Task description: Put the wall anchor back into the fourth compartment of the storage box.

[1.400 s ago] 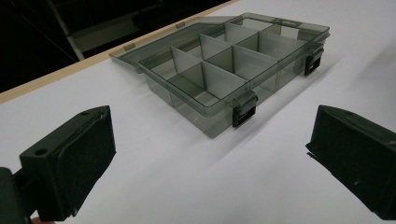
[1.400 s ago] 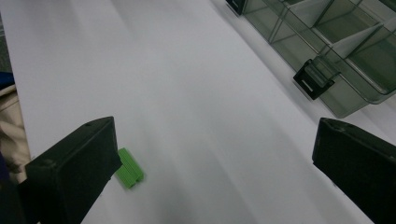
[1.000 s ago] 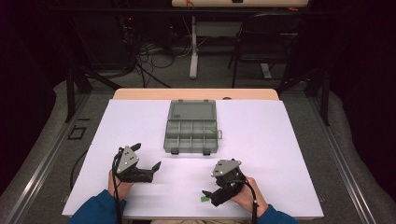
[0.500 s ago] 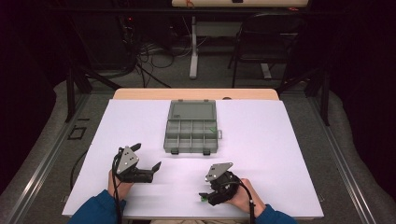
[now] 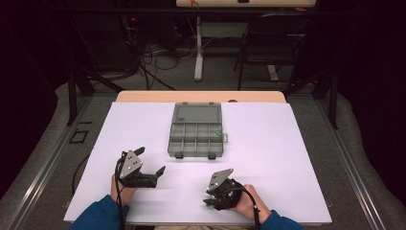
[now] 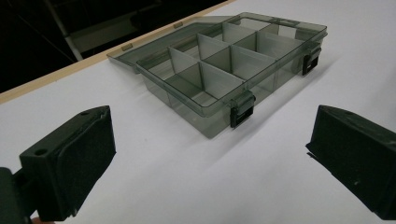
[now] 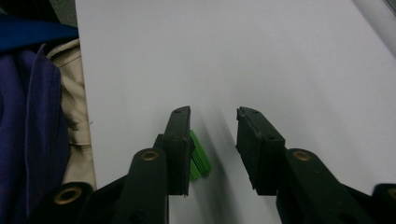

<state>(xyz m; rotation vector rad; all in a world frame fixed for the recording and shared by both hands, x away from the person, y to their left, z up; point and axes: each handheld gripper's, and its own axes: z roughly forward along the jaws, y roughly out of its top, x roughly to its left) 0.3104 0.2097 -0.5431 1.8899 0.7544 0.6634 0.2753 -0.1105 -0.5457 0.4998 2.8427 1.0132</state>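
Right gripper [image 7: 212,140], jaws just closing to approx. half-width w/ green piece [image 7: 198,156] against one pad but not yet clamped on white mat [image 5: 287,143]: centre piece, close fully, then lift; left gripper [image 6: 210,158] wide open, empty, facing organizer box [image 5: 196,130].

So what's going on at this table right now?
A person holds a two-jaw gripper in each hand. The right gripper has just been closing its jaws around a small green piece on the white table; one jaw is against it, the other still apart. The left gripper waits open, facing an open compartment box.
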